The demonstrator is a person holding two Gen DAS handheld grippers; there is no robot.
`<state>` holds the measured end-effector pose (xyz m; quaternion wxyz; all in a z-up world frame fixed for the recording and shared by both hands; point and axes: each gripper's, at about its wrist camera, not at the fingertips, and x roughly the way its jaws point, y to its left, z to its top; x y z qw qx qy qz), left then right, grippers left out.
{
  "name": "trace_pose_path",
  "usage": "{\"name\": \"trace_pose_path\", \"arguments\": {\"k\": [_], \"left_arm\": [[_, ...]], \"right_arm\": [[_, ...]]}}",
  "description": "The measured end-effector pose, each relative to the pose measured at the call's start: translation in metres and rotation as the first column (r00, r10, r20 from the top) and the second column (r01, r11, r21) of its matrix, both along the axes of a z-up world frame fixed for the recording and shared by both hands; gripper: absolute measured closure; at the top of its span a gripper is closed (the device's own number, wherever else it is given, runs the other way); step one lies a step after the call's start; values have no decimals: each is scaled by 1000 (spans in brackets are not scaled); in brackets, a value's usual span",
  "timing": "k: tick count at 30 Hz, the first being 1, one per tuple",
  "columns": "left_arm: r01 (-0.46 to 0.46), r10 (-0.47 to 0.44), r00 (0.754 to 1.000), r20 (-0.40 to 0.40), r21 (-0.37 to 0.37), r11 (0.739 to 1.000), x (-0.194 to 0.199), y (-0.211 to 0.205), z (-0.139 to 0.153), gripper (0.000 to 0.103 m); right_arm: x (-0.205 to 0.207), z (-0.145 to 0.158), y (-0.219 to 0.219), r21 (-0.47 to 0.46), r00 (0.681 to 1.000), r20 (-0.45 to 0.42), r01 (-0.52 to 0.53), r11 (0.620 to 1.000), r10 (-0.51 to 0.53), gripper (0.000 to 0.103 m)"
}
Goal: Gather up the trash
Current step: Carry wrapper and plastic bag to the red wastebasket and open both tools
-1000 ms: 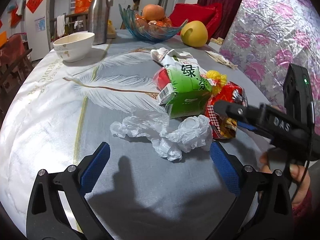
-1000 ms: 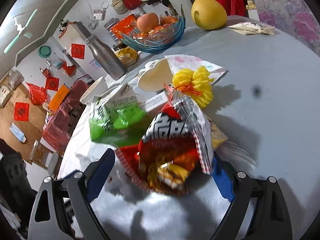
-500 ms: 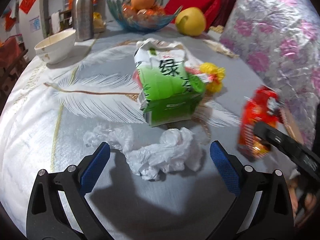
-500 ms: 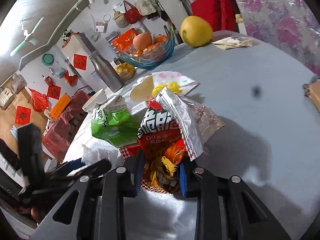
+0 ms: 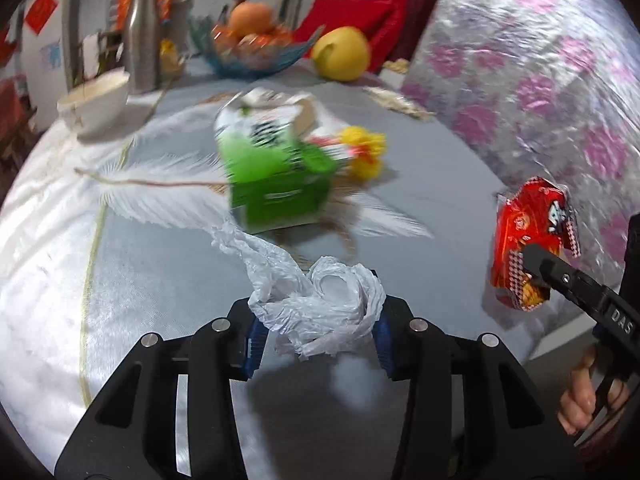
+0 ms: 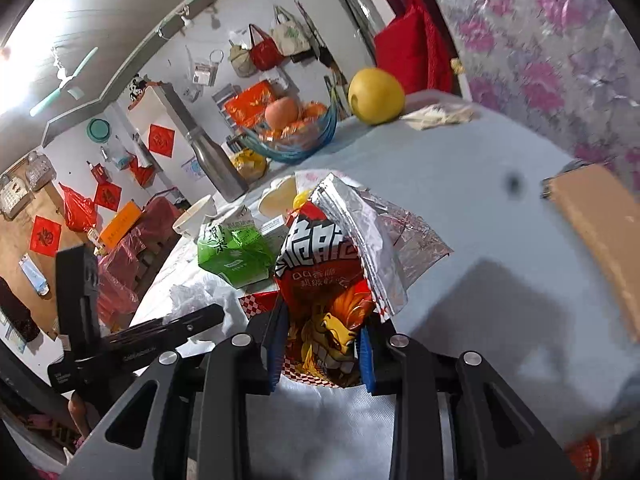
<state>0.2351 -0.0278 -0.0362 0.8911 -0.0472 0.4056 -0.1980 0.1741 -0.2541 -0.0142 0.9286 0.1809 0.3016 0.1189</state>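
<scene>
My left gripper (image 5: 316,340) is shut on a crumpled white plastic bag (image 5: 320,300), lifted a little off the grey tablecloth. My right gripper (image 6: 320,344) is shut on a red snack bag (image 6: 332,284) with a torn silver top, held above the table's right side; it also shows in the left wrist view (image 5: 528,240). A green carton (image 5: 276,176) lies on its side in the table's middle, next to a yellow frilly wrapper (image 5: 364,152). The carton also shows in the right wrist view (image 6: 236,256).
A white bowl (image 5: 96,104), a steel flask (image 5: 142,36), a blue glass fruit bowl (image 5: 256,48) and a yellow pomelo (image 5: 340,54) stand at the far edge. A cardboard piece (image 6: 600,240) lies at the right. A floral foil wall (image 5: 540,80) rises beyond the table's right edge.
My left gripper has closed on the white plastic bag and raised it. My right gripper has carried the snack bag further right, away from the carton.
</scene>
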Motion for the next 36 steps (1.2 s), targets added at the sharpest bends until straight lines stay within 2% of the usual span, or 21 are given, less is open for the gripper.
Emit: {"name": "trace_pose_path", "arguments": {"k": [5,11,17,20,24,28,30,31,32,34,36], "left_arm": [[78,-78,995,61,0,997,-34,-26,20,58],[156,-158,981,110,26,987,-72,-60,31,58],[252,-254,962,102,32,967,-105,-96,33,58],[326,-328,940,95,39,945,-123,-123,32,58],[419,-422,904,69,54,906,-140,-161,27,58],[492,-497,867,33,98,865,-154,-204,15,58],[525,-531,847,16,120,842,-158,-223,8,58],[536,-542,841,9,126,834,-160,-230,6,58],[550,-555,832,-1,132,824,-162,-238,3,58],[576,-579,815,-21,142,805,-164,-252,-4,58],[598,-599,800,-41,152,787,-165,-265,-11,58]], "right_arm": [[-39,9,-22,-7,999,30,42,999,-41,72],[-95,13,-59,-24,993,46,113,993,-112,71],[-140,8,-91,-50,986,36,167,985,-165,70],[-163,-3,-109,-72,982,11,190,979,-190,70],[-182,-35,-138,-109,969,-66,231,967,-239,70],[-186,-79,-163,-123,945,-171,259,958,-278,69],[-184,-104,-168,-174,927,-216,271,947,-306,64],[-182,-115,-172,-187,917,-248,272,944,-313,58],[-181,-128,-177,-190,903,-289,269,944,-316,42],[-181,-154,-194,-162,873,-350,299,940,-338,39],[-185,-165,-206,-132,855,-384,321,938,-347,39]]}}
